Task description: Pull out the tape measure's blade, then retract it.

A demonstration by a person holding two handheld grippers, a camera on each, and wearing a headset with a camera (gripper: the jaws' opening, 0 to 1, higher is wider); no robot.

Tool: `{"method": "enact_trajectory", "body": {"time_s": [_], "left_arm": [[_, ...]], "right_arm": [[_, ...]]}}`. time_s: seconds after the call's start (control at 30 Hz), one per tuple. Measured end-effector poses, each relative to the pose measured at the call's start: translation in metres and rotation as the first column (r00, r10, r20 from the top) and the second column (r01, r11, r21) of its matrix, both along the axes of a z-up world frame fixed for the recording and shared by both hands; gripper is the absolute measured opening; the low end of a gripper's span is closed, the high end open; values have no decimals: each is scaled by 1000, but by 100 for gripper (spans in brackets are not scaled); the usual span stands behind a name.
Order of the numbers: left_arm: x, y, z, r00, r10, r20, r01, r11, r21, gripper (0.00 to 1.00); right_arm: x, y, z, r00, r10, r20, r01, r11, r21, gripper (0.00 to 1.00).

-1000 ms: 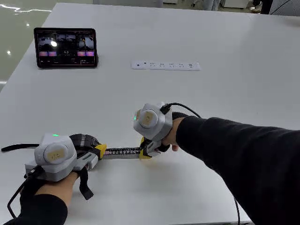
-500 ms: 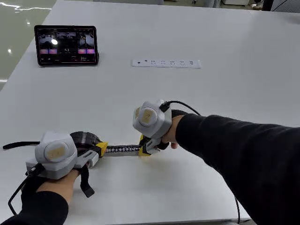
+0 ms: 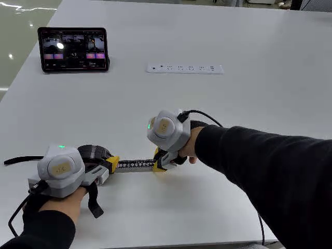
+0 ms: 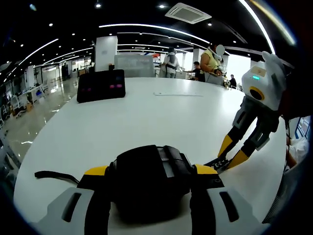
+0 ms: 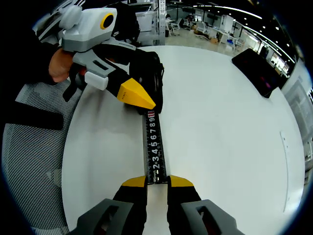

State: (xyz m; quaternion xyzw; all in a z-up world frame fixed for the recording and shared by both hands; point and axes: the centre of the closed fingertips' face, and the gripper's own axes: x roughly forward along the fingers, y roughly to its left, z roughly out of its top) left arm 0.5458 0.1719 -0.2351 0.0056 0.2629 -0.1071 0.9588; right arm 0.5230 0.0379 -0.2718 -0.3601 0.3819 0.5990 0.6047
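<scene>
In the head view, the left gripper (image 3: 104, 167) sits low on the white bench (image 3: 249, 104), its jaws closed around the black tape measure (image 3: 94, 154). A short stretch of blade (image 3: 134, 165) runs along the bench to the right gripper (image 3: 158, 166), whose jaws pinch its end. A tablet (image 3: 73, 49) and a power strip (image 3: 184, 68) lie well apart at the far side.

In the left gripper view, the yellow-tipped jaws press both sides of the tape measure (image 4: 149, 181). The right gripper (image 4: 233, 152) points down at the bench on the right.

In the right gripper view, the jaws are almost shut, clamped on the tip of the numbered blade (image 5: 154, 142). The blade runs straight ahead to the tape measure (image 5: 146, 63).
</scene>
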Motion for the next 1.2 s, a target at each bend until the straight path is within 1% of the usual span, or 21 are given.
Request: {"method": "enact_trajectory", "body": {"time_s": [0.1,0.23,0.27,0.33,0.4,0.63,0.73,1.2], "left_arm": [[0,1,-1,1000,-3,0,3,1000,9,62],[1,1,0,1000,-3,5,3,1000,17,62],[1,2,0,1000,-2,7,2,1000,9,62],[1,3,0,1000,4,7,-4,1000,-6,61],[2,3,0,1000,5,5,-5,1000,-12,61],[2,2,-1,1000,3,4,-3,1000,-15,61],[2,3,-1,1000,0,2,0,1000,-25,61],[1,2,-1,1000,-1,-2,1,999,-32,61]], "right_arm": [[0,1,0,1000,24,13,-24,1000,-11,11],[0,4,0,999,34,18,-34,999,2,11],[0,5,0,999,41,22,-42,999,10,11],[0,7,0,999,35,25,-36,999,15,11],[0,9,1,1000,20,21,-20,1000,21,11],[0,10,1,1000,20,16,-20,1000,23,10],[0,12,1,1000,14,12,-14,999,36,11],[0,23,0,1000,12,8,-13,998,62,11]]}}
